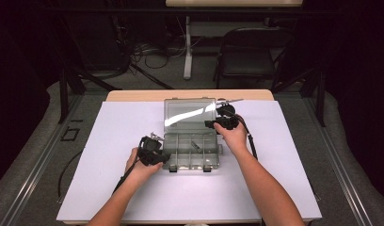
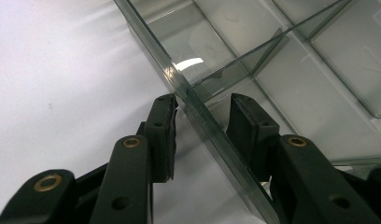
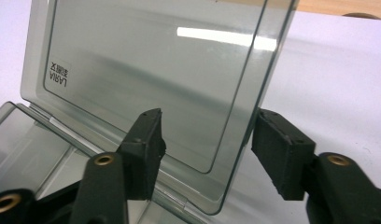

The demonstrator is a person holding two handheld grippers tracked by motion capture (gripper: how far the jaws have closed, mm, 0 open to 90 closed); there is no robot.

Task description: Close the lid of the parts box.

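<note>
While you work at the table (image 1: pixel 133 197), its white top carries one clear box (image 1: pixel 192 151) near the middle, a little toward the far edge, with its base lying flat and its latches facing you. Your forearms come in from the near edge, one on each side of the box.

Its lid (image 1: pixel 189 113) stands open, hinged along the far side of the base and leaning back toward the far edge; a strip of light glares across it. In the right gripper view the lid (image 3: pixel 146 84) rises nearly upright, with a small printed label near one corner.

Inside the base, thin dividers (image 2: pixel 268 46) split the floor into compartments.

Your left tongs (image 1: pixel 156 155) sit at the box's left wall. In the left gripper view they (image 2: pixel 202 114) are partly open and straddle that wall (image 2: pixel 212 126), one jaw outside over the table, one inside the box; neither pad clearly presses it.

Your right tongs (image 1: pixel 218 123) are at the lid's right edge. In the right gripper view they (image 3: pixel 205 130) stand wide open around that edge, one jaw before the lid, one behind, with gaps on both sides.
</note>
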